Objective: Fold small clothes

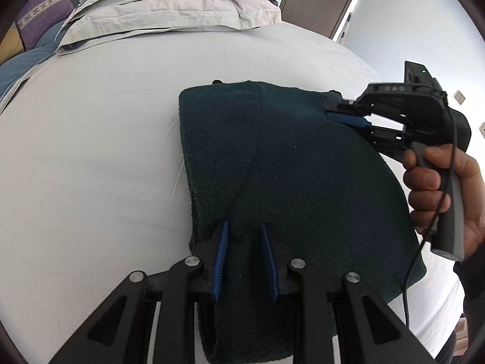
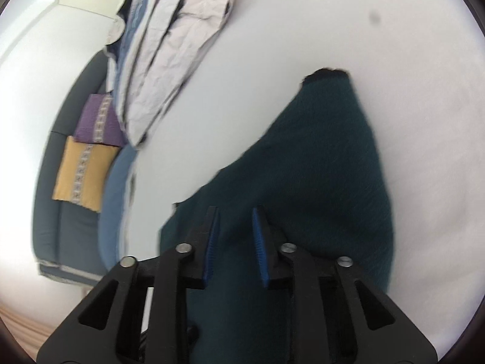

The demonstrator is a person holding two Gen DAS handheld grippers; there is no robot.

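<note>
A dark green knitted garment [image 1: 291,182] lies folded on the white bed [image 1: 91,151], centre-right of the left wrist view. The left gripper [image 1: 244,233] holds its near edge in narrow fingers. The right gripper [image 1: 332,112], fingers pinched together, grips its far right corner.

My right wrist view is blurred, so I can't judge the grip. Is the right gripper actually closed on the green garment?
Observer: Yes. In the left wrist view, the right gripper is pinched shut on the far right corner of the dark green garment.
Operator: And the left one? I can't see it at all.
Observer: The left gripper clamps a raised ridge of fabric at the garment's near edge.
</note>
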